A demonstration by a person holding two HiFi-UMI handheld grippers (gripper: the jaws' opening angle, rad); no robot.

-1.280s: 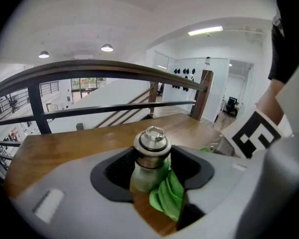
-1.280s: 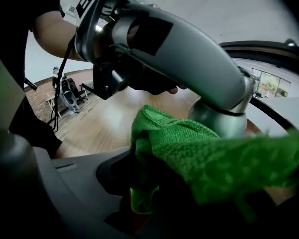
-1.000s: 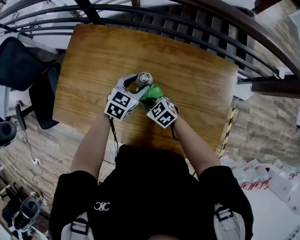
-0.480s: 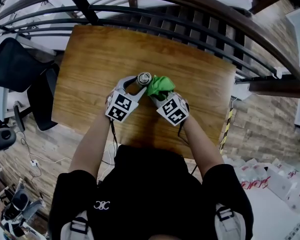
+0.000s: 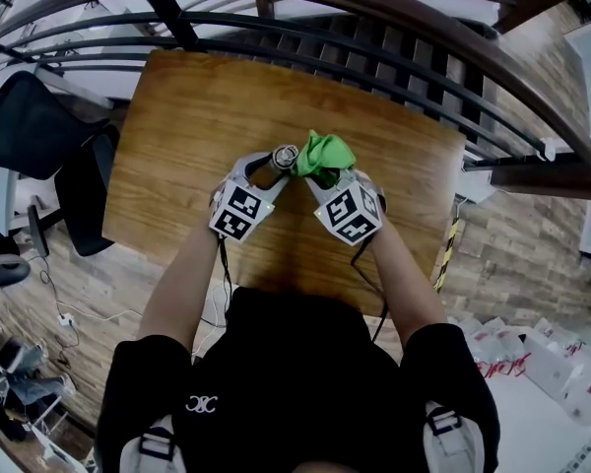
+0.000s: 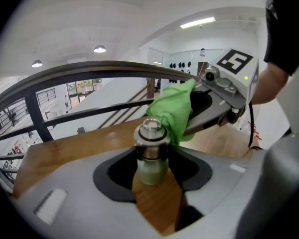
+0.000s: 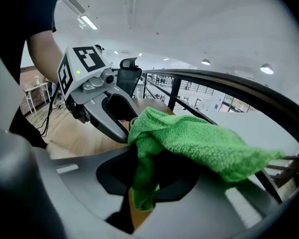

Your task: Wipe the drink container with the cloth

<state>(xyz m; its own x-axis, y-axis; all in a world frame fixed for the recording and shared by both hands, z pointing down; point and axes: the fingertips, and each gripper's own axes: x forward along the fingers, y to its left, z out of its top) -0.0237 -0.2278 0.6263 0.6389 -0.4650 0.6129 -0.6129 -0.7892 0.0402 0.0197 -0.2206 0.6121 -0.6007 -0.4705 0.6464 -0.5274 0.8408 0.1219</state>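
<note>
The drink container (image 6: pixel 150 156) is a small pale-green bottle with a metal cap (image 5: pixel 284 156). It stands upright between the jaws of my left gripper (image 6: pixel 150 168), whose dark pads close round its body just under the cap. A green cloth (image 5: pixel 323 154) is bunched in my right gripper (image 7: pixel 143 180), which is shut on it. The cloth (image 6: pixel 172 111) presses against the right side of the bottle's cap and neck. In the right gripper view the cloth (image 7: pixel 189 138) hides the bottle. Both grippers meet over the middle of the wooden table (image 5: pixel 177 136).
A dark metal railing (image 5: pixel 374 37) curves along the table's far edge. A black office chair (image 5: pixel 30 126) stands left of the table. White bags (image 5: pixel 532 353) lie on the floor at the lower right. Wood flooring surrounds the table.
My right gripper has carried the cloth from the bottle's near right side to farther right and away from me. The left gripper and bottle have hardly moved.
</note>
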